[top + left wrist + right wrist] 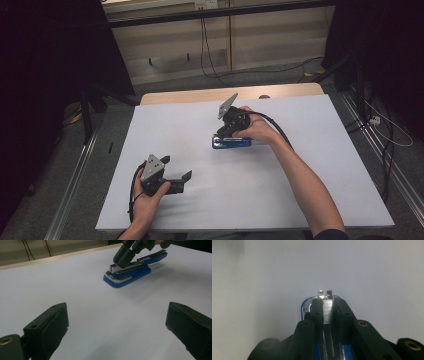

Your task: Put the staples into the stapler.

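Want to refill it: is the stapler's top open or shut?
Open: the stapler has its blue top swung back, and the right gripper grips the bare metal staple rail.

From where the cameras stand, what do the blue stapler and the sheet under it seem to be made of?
The stapler: its blue body looks like glossy moulded plastic, evenly coloured with soft highlights, though painted metal is possible. Its staple track looks like bright bare metal, since it glints silver between the right gripper jaws closed on it. The white sheet is matte and smooth, perhaps paper or laminate board; I cannot tell which.
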Demonstrator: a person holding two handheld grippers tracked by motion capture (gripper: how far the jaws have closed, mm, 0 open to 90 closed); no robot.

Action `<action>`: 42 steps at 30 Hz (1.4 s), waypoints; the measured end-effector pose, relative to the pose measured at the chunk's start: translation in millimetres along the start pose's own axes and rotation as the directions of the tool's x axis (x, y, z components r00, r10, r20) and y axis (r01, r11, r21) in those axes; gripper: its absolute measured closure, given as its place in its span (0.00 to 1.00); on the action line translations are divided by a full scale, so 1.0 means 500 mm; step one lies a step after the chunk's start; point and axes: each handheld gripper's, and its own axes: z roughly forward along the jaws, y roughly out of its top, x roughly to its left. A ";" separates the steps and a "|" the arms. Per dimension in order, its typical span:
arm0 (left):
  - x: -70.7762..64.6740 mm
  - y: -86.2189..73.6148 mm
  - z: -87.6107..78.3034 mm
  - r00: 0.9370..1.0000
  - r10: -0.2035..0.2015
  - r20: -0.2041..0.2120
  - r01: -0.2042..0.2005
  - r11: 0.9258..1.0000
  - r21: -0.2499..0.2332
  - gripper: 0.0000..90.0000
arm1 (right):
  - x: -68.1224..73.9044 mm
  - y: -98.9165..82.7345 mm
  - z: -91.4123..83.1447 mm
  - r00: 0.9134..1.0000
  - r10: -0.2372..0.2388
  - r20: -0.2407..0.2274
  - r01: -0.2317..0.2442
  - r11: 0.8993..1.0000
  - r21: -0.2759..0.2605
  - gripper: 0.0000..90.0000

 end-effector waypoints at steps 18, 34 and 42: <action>0.000 0.000 0.000 1.000 0.000 -0.001 0.000 1.000 -0.001 0.05 | -0.006 -0.004 0.001 1.000 0.007 -0.004 -0.007 1.000 -0.003 0.82; 0.000 -0.001 0.001 1.000 -0.005 0.004 0.005 1.000 0.001 0.05 | -0.006 -0.013 -0.002 0.997 0.069 0.022 -0.069 0.997 -0.017 0.67; 0.002 0.000 -0.001 1.000 -0.010 -0.005 0.010 1.000 -0.010 0.05 | -0.007 -0.028 -0.014 0.988 0.139 0.068 -0.135 0.989 -0.057 0.53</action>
